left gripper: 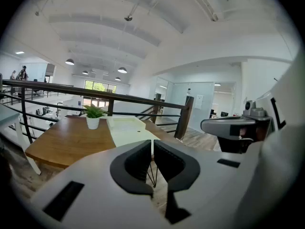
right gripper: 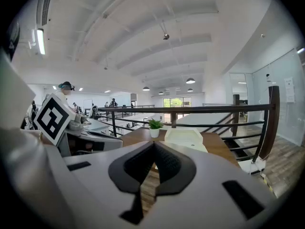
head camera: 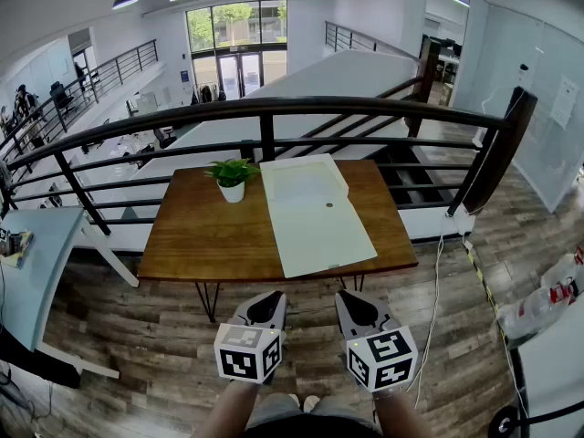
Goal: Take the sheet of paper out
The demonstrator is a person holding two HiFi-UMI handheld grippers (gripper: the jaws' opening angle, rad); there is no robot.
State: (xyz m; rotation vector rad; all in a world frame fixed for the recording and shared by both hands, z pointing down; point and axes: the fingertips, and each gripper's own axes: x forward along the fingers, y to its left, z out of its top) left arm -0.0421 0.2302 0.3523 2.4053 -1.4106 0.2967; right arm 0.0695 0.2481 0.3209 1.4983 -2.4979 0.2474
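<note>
Right claw [head camera: 351,299] shut and empty, left claw [head camera: 270,299] barely parted, empty. Approach stage: next, advance to the paper [head camera: 315,217] on the bench [head camera: 201,240], centre frame.

Bright, even daylight and ceiling lamps [head camera: 125,0] — strong fisheye bending, dark corners.

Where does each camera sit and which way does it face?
Head view: on the person's head, steeply down at table, envelope, plant; left gripper, right gripper, forearms show.
Left gripper view: on that gripper, facing the table; own jaws barely apart, right gripper beside.
Right gripper view: on that gripper, facing the table; own jaws shut, left gripper beside.
All share envelope, plant.
</note>
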